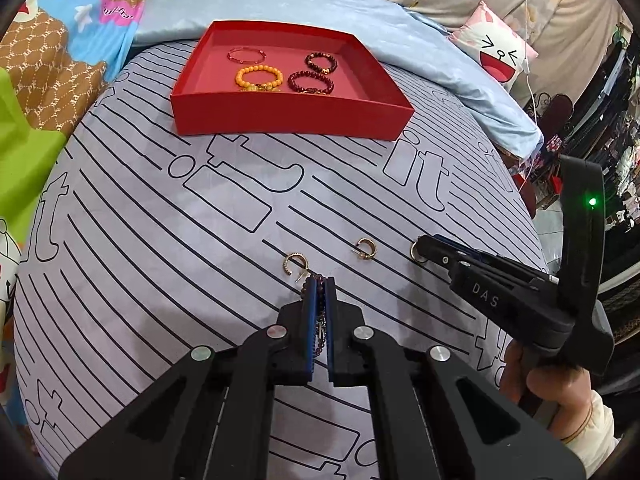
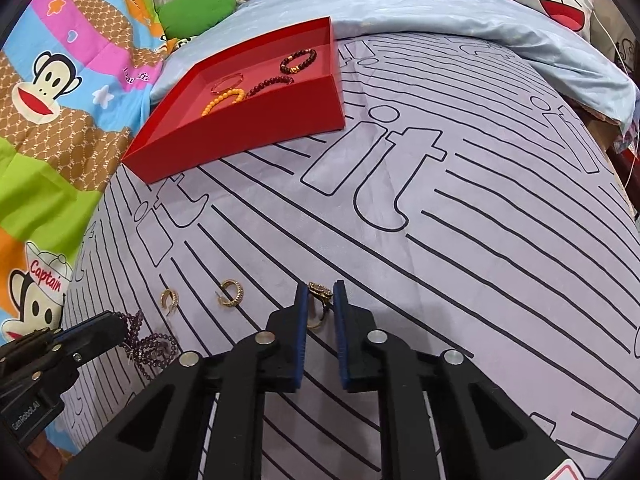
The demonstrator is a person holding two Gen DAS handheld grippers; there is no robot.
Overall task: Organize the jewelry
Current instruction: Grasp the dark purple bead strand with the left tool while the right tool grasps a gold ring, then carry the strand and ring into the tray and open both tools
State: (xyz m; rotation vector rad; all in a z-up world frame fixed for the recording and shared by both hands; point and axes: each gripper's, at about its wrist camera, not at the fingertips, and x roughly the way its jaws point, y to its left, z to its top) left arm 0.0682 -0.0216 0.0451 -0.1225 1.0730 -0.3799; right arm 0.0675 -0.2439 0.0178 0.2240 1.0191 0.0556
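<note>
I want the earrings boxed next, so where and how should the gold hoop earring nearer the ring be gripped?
Come from straight above and pinch the gold hoop earring across its thick curved band, away from the thin post. It lies flat on the bedsheet, clear of the other earring, so probably one finger inside the loop, one outside.

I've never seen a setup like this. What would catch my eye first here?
Probably the red tray at the far end of the striped bedsheet, holding four bead bracelets. Nearer, two gold earrings lie loose on the sheet. Closest, each black gripper has something pinched in its fingers: the left gripper a dark purple bead strand, the right gripper a gold ring.
</note>
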